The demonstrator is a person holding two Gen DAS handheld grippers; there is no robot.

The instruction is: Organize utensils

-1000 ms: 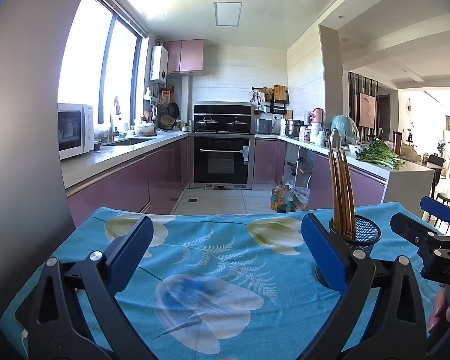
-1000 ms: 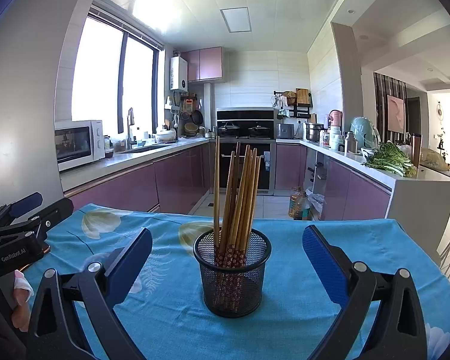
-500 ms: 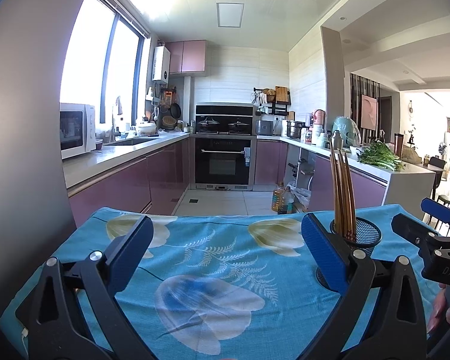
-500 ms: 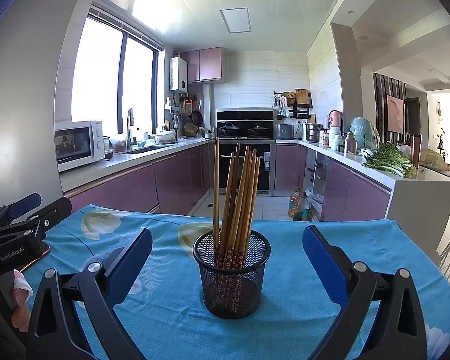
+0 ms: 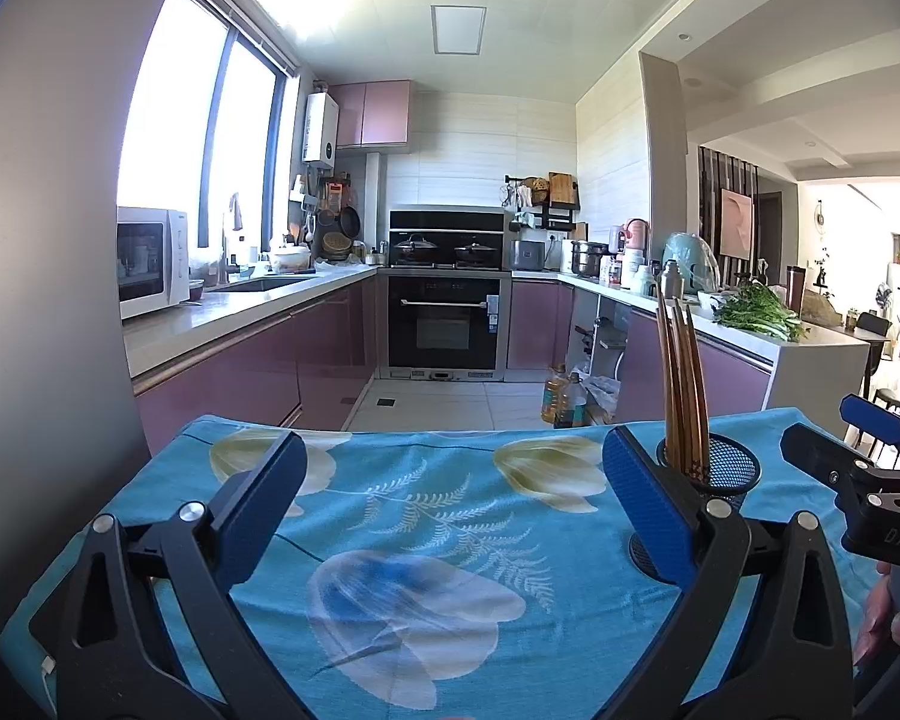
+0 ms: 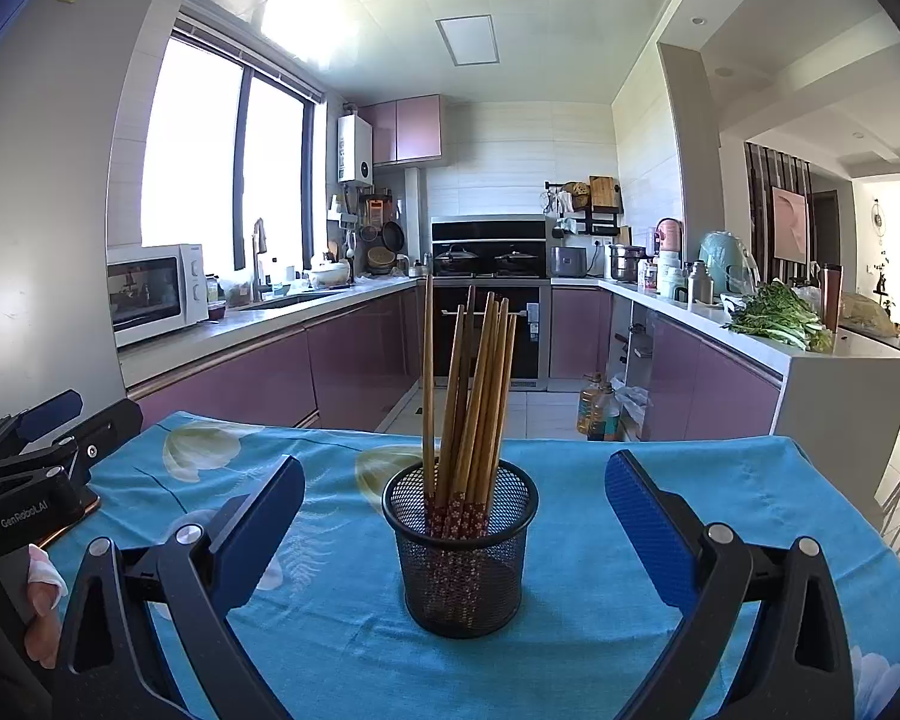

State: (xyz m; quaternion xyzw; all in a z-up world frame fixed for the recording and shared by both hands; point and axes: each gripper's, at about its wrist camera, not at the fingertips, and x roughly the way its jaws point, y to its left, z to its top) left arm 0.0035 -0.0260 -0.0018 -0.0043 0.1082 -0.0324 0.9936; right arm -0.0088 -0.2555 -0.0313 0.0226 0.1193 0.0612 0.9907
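- A black mesh cup stands upright on the blue flowered tablecloth, with a bunch of wooden chopsticks standing in it, tips up and leaning slightly.
- The right gripper has its blue-padded fingers spread wide on either side of the cup, touching nothing.
- The left gripper is spread wide too, holding nothing, above bare cloth; the cup sits just past its right finger.
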